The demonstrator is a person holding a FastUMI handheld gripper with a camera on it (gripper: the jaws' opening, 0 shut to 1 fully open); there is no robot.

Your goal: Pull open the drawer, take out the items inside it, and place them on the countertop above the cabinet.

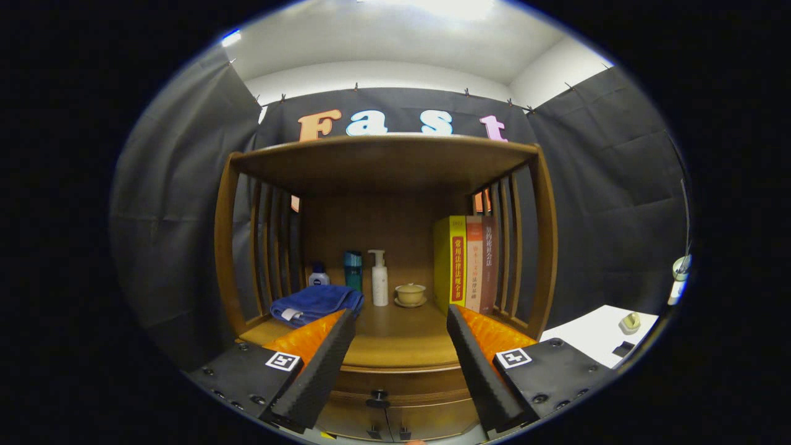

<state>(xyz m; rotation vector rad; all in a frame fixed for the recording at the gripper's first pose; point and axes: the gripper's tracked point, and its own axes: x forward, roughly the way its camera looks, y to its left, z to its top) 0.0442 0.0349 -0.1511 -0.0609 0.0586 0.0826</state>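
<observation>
Facing cabinet (383,161) head-on in gripper view — drawer (401,389) is seen shut, directly below countertop (395,346), low between fingers. Drawer knob (377,398) lies just ahead of gripper (400,419) and slightly toward left finger; drawer front runs crosswise to finger axis. Fingers (321,371) are spread wide, nothing held, nothing touched. Contents of drawer cannot be told. Countertop already bears blue towel (315,303), bottles (379,278), small bowl (410,293), books (466,262) — free space is judged available near front edge. Next: knob to be centred between fingers, pinched, pulled straight back.
</observation>
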